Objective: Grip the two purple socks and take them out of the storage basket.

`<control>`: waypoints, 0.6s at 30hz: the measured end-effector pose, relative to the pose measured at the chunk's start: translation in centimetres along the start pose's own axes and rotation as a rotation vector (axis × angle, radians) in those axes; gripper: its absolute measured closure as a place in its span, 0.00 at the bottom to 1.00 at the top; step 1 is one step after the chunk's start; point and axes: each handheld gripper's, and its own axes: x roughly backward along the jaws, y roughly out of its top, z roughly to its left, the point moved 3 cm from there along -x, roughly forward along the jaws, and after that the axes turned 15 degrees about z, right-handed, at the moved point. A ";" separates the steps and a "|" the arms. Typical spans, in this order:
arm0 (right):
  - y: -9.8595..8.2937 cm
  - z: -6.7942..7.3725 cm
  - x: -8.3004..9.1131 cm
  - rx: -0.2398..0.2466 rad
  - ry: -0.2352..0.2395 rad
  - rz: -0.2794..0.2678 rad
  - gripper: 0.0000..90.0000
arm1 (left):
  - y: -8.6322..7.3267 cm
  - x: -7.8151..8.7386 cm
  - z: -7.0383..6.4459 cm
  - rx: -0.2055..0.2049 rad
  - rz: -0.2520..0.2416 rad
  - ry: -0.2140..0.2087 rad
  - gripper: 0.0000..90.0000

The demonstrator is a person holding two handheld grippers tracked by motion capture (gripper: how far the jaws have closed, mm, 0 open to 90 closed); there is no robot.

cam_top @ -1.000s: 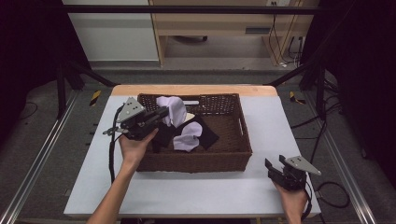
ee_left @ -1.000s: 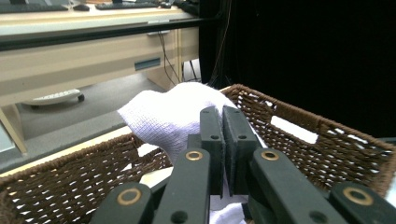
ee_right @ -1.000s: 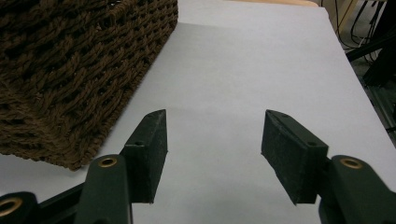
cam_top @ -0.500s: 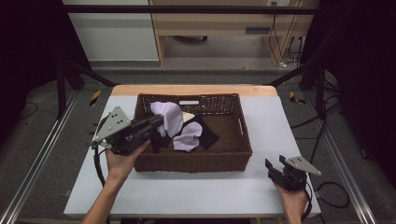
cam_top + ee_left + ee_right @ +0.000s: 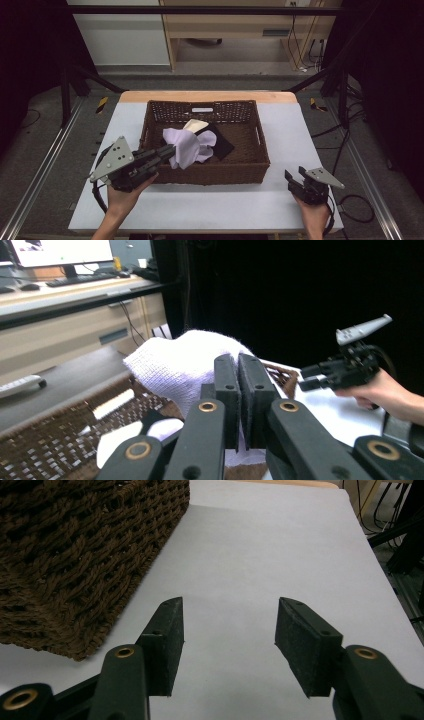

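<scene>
Lilac knitted cloth (image 5: 187, 146) hangs from the left gripper (image 5: 167, 149), whose jaws are pressed together on a fold of it, half lifted over the near-left rim of the dark brown woven basket (image 5: 252, 165); its lower folds rest inside beside a black cloth (image 5: 222, 143) and a cream one (image 5: 196, 125). The right gripper (image 5: 295, 178) rests on the white table (image 5: 225, 205), jaws spread and empty; the pinch looks thin, so the cloth could slip free or snag on the wicker rim.

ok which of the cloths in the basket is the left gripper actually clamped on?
The lavender cloth: the left gripper is shut on its edge, lifting it over the basket rim. The black cloth and cream cloth lie untouched inside.
</scene>
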 end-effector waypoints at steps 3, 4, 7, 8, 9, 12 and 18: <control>0.0 0.0 0.0 0.001 -0.001 0.000 0.51 | -0.7 0.2 -0.7 -0.001 0.003 -0.020 0.96; 0.0 0.0 0.0 0.000 -0.001 0.001 0.51 | -0.9 0.2 -0.9 -0.004 0.006 -0.026 0.96; 0.0 0.0 0.0 0.003 -0.002 0.001 0.51 | -1.6 0.4 -1.7 -0.015 0.024 -0.041 0.96; 0.0 0.0 0.1 0.002 -0.001 -0.001 0.51 | -1.9 0.4 -1.9 -0.019 0.030 -0.045 0.96; 0.0 0.0 0.1 0.001 -0.001 0.001 0.51 | -2.3 0.5 -2.0 -0.021 0.035 -0.046 0.96; -0.1 0.0 0.1 0.002 -0.003 -0.001 0.51 | -3.4 0.8 -2.6 -0.013 0.055 -0.063 0.96; -0.1 0.1 0.0 0.004 0.000 0.004 0.51 | -5.7 0.3 -3.9 -0.018 0.120 -0.093 0.96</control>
